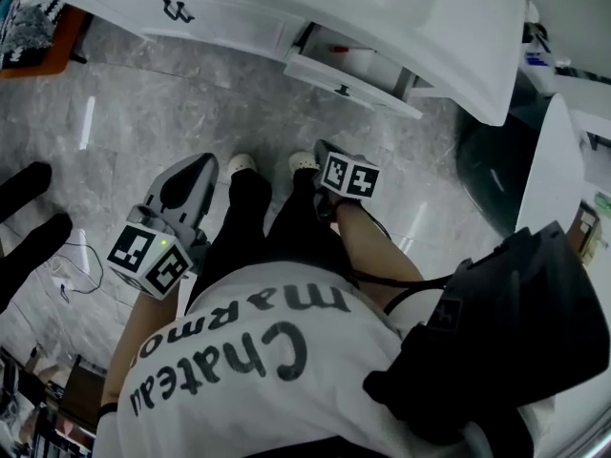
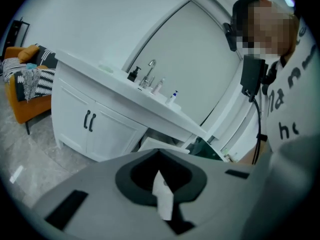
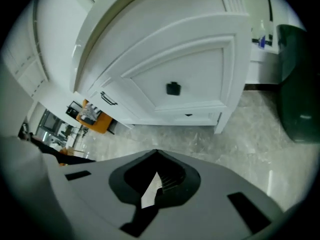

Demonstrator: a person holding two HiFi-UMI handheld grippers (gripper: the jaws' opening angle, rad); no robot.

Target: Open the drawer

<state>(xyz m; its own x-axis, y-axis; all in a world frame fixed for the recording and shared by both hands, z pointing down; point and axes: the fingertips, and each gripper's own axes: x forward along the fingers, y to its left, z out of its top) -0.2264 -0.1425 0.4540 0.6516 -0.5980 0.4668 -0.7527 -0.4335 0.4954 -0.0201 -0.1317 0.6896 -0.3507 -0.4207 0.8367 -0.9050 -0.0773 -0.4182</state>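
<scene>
The left tool has its two jaws pressed together, with nothing between them. In the head view it hangs by the person's left leg, at about 8 o'clock, and its tip points to 12 o'clock. The right tool is pressed together too and pinches nothing. It sits by the person's right leg, near the middle of that view. Each tool has a cube with black and white squares on it.

A black bag hangs at the person's right side, at 4 o'clock. Two white shoes peek out just past the tools. They stand on a grey stone floor.

Farther on, at 12 o'clock from the right tool, is the drawer. It is pulled part way out of a white cabinet. The drawer has a small black knob on its front. Both tools are well apart from it.

A dark bin stands at 3 o'clock, beside the cabinet.

In the left gripper view, two black handles sit on the cabinet doors at 10 o'clock. Above them the white tabletop holds a tap and some small bottles. Farthest off, at 9 o'clock, is an orange chair.
</scene>
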